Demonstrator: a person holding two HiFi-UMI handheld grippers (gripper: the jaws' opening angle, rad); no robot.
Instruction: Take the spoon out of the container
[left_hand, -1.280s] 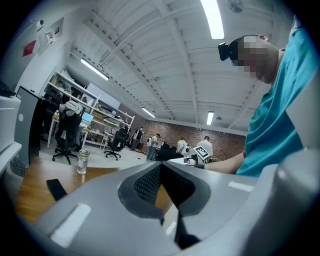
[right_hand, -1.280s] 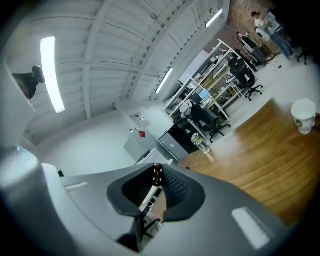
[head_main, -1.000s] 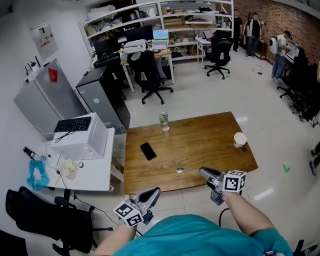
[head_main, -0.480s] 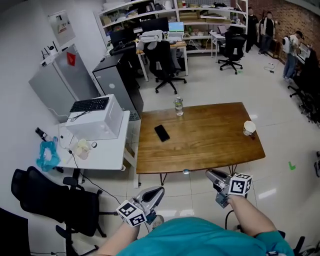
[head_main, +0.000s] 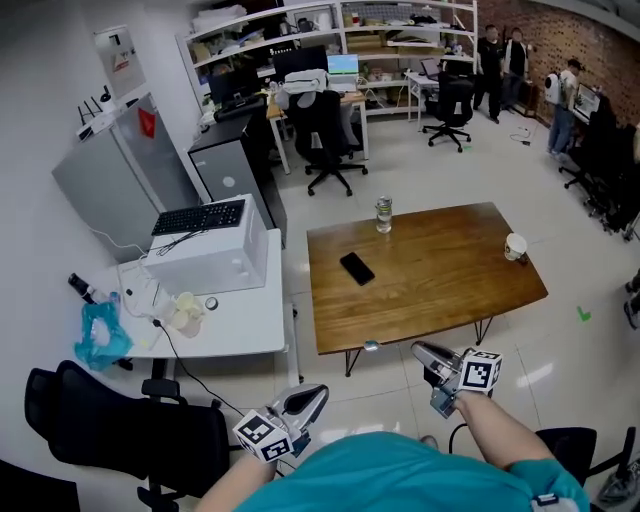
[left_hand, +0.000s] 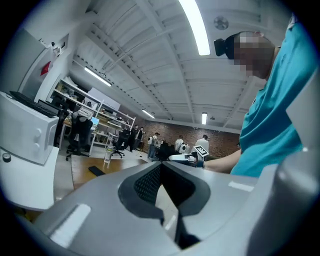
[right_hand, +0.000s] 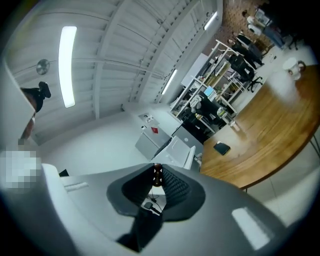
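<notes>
**Spoon held by its handle end, over the floor**

We hold the spoon (head_main: 372, 346) in the right gripper (head_main: 419, 350), whose fingers (right_hand: 175, 183) pinch the end of its handle. The bowl points to 9 o'clock. The left gripper (head_main: 316, 391) carries nothing, and its fingers (left_hand: 145, 182) are pressed together. The cup (head_main: 516, 246) stands at the 3 o'clock end of the bench (head_main: 430, 295), well apart from the spoon.

So slim a hold may let the spoon swivel or slip if we swing the arm, and it would drop onto the floor. A second ago the bowl hung over the bench's near edge. Now we stand farther back, and the grip is unchanged.
</notes>
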